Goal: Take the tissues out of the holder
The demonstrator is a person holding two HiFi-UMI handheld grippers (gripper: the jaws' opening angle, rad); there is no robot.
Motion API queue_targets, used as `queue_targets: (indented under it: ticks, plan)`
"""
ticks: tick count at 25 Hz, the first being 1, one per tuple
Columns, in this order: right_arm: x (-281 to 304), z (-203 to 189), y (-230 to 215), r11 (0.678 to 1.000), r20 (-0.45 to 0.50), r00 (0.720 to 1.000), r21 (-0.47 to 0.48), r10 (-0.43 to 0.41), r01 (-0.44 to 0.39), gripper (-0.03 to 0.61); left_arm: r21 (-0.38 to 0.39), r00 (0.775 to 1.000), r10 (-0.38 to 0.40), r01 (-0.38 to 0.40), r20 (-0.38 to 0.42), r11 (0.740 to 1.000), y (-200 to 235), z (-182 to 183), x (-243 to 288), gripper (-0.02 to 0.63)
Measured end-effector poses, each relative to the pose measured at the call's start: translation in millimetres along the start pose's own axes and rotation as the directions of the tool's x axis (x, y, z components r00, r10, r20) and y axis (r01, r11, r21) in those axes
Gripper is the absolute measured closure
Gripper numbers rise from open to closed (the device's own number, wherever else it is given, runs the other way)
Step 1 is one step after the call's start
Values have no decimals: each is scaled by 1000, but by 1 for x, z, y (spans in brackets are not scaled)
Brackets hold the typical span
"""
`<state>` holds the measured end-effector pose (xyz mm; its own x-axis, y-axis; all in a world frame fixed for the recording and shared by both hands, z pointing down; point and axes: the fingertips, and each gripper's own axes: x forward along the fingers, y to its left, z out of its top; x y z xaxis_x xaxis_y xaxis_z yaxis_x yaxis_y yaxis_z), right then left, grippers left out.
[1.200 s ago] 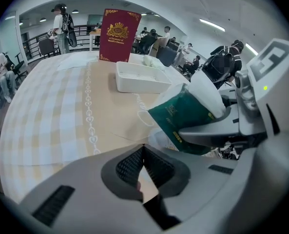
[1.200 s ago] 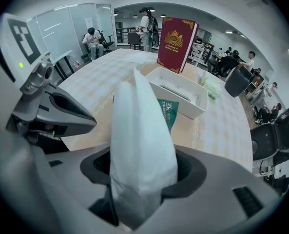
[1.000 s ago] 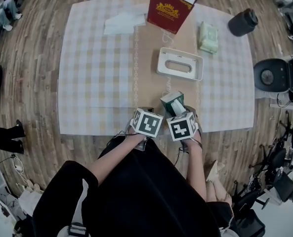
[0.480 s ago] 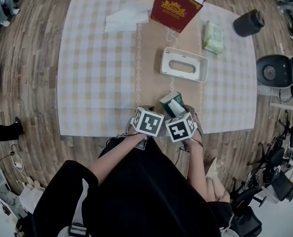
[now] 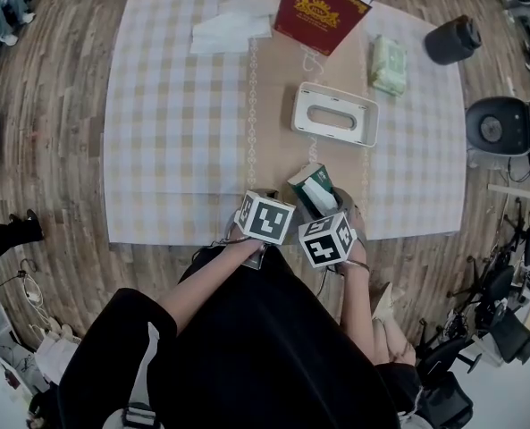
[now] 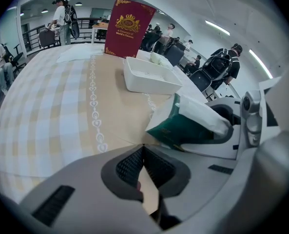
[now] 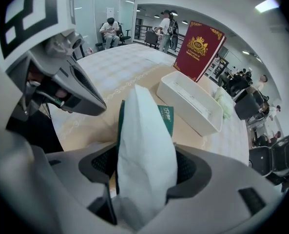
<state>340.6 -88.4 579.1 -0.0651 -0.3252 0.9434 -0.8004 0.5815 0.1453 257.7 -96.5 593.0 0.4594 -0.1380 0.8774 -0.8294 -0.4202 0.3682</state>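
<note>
Sitting tilted between the fingers of the right gripper (image 7: 146,168), the soft green-and-white plastic pack of tissues (image 5: 314,189) is lying clear of its holder, close to the near edge of the tabletop (image 5: 175,132) and just in front of the person. Those fingers are opening, though their pads are touching the pack on both sides as far as the right gripper view shows, so I am reading it as a grip that is being let go. The left gripper (image 6: 143,156) is hovering just beside, with its fingers closed together and nothing between them. A little farther out, the white rectangular plastic tissue holder (image 5: 365,119) is standing apart from the pack and is looking empty inside. The main step is therefore looking done; what is remaining, in my judgement, is getting the pack settled flat on the checked cloth and drawing the right gripper away. Beyond the holder, a dark red book with a gold crest (image 5: 323,7) is standing upright, with a pale green packet (image 5: 388,65) and a heap of loose white sheets (image 5: 229,29) lying near it.
</note>
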Motion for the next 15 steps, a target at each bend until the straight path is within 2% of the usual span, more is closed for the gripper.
queue_targets:
  ticks: [7, 11, 15]
  plan:
    - [-36, 12, 1, 999, 155, 988, 45, -2, -5, 278, 2, 1000, -8, 8, -2, 1000, -3, -4, 1, 612]
    - [-55, 10, 1, 992, 214, 976, 125, -28, 1, 284, 7, 1000, -11, 11, 4, 1000, -5, -6, 0, 612]
    - [-79, 7, -5, 961, 305, 946, 275, -112, 25, 435, 16, 1000, -16, 15, 3, 1000, -10, -11, -1, 613]
